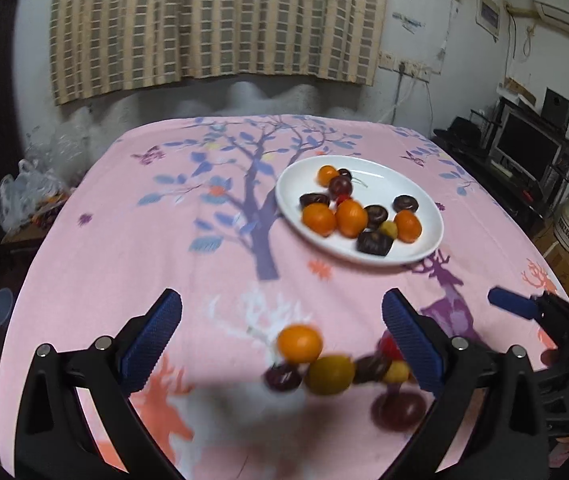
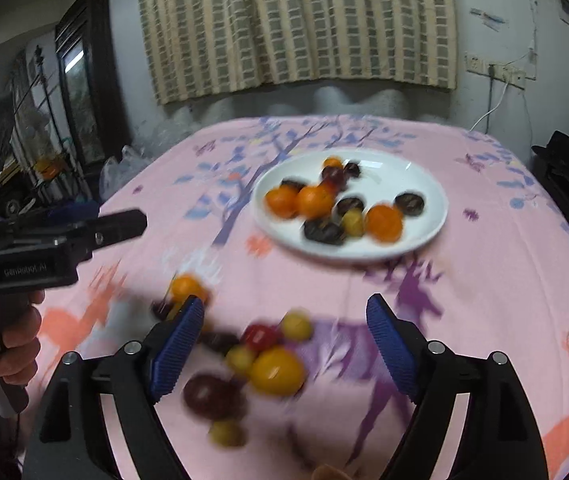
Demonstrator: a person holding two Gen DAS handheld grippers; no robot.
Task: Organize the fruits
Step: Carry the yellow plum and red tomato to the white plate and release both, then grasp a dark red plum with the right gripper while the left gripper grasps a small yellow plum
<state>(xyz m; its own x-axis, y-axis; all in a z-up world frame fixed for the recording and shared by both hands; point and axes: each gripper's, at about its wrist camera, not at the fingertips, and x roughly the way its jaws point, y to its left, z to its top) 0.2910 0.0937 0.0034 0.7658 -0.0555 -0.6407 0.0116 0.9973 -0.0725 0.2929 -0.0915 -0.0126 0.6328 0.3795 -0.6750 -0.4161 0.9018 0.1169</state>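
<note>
Left wrist view: the left gripper (image 1: 282, 332) stands with its jaws spread wide and nothing pressed between the ribbed blue pads (image 1: 152, 344). A loose cluster of small fruits (image 1: 324, 364) lies on the surface (image 1: 124, 220) between and just ahead of the pads: one orange round fruit, one larger yellow-green one, dark purple and red ones, all blurred. Only this view shows the right gripper's blue-tipped finger (image 1: 512, 306) from the side at the right edge, and a dark monitor (image 1: 524, 150) on a stand beyond the surface.

Right wrist view: the right gripper (image 2: 284, 334) also has its jaws apart, gripping nothing; the same loose fruits (image 2: 260, 364) lie scattered between its pads, smeared by motion. Only this view shows a hand (image 2: 8, 344) around the handle of the left gripper (image 2: 116, 226), and a dark framed cabinet (image 2: 80, 76) at the left wall.

Both views: a white, glossy, shallow round plate (image 1: 404, 184) sits farther back on the surface, holding smooth orange fruits (image 1: 350, 218), dark brown flattened pieces with pale markings, a dark red cherry-like fruit and a small yellow one. The surface is covered by a matte pink cloth printed with blue-leaved trees and deer. A checked beige curtain (image 1: 212, 20) hangs behind.
</note>
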